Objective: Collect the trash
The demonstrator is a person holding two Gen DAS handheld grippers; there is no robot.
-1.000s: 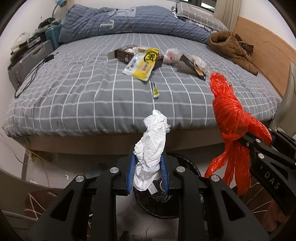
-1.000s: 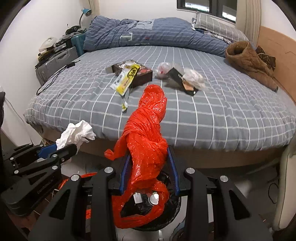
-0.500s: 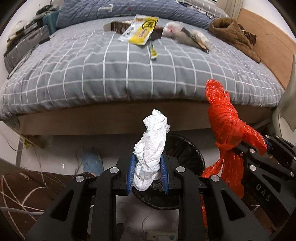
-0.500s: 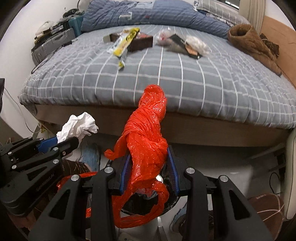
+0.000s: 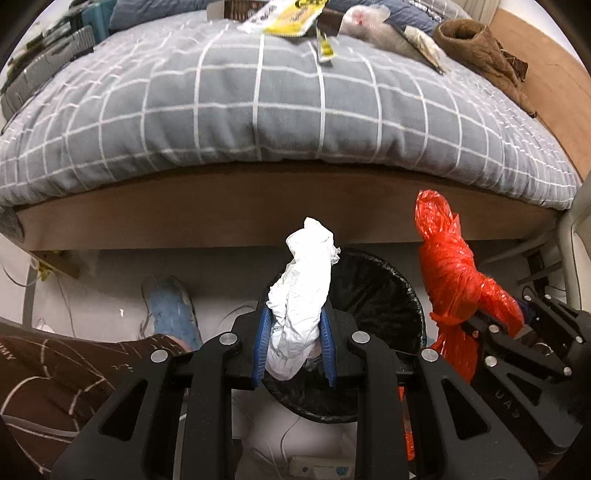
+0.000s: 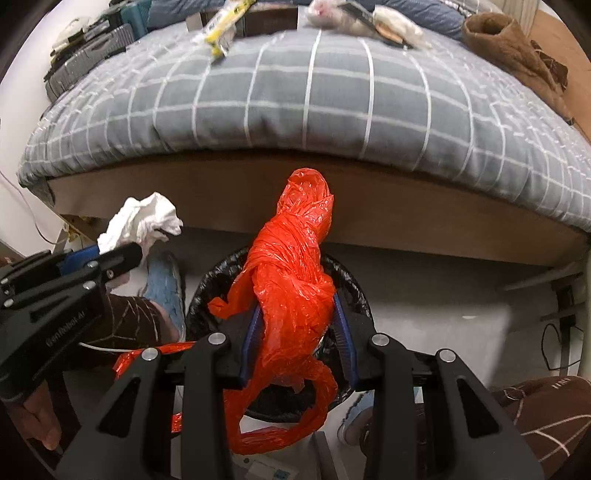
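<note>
Grey checked bedding (image 5: 258, 110) fills the upper half of both views, with wrappers (image 5: 288, 16) left at its top edge. Since a second ago we have tipped both grippers downward, so the black bin (image 5: 388, 295) now sits at lower centre under them. Our left gripper (image 5: 293, 343) is clamped on the crumpled white paper (image 5: 303, 291), which stands up above the bin's near rim. Our right gripper (image 6: 299, 339) is pinched on the twisted red plastic bag (image 6: 291, 280), its tail hanging over the bin mouth. We judge both pieces ready to drop; the wrappers on the bed remain to collect.
</note>
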